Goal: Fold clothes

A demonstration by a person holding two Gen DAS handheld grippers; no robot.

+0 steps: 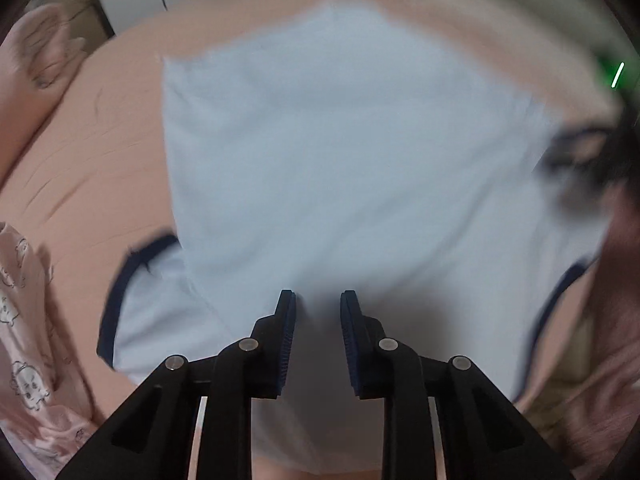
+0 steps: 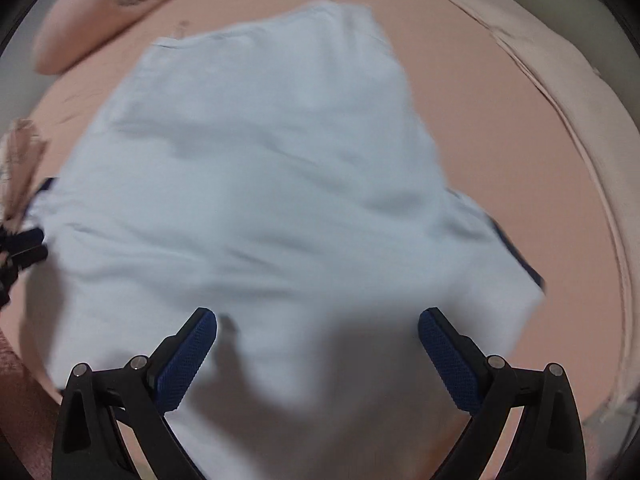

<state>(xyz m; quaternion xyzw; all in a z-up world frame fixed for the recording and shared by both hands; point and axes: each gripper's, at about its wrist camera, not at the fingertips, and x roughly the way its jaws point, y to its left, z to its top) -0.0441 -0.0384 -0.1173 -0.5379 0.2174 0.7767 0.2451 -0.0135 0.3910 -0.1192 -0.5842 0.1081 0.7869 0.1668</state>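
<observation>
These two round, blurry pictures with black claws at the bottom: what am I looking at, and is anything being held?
There is no robot arm here. A person holds a two-finger claw in each hand, and a wide-angle camera on each looks down along its fingers; that gives the round, bulging look. One picture comes from the left claw, the other from the right claw.

Both look down at a pale blue T-shirt with dark blue sleeve trim, spread on a peach bedsheet. A pink printed cloth lies at the left edge.

The right claw's jaws are wide open above the shirt, holding nothing. The left claw's jaws stand narrow with a gap; the blur hides whether they pinch any fabric.
</observation>
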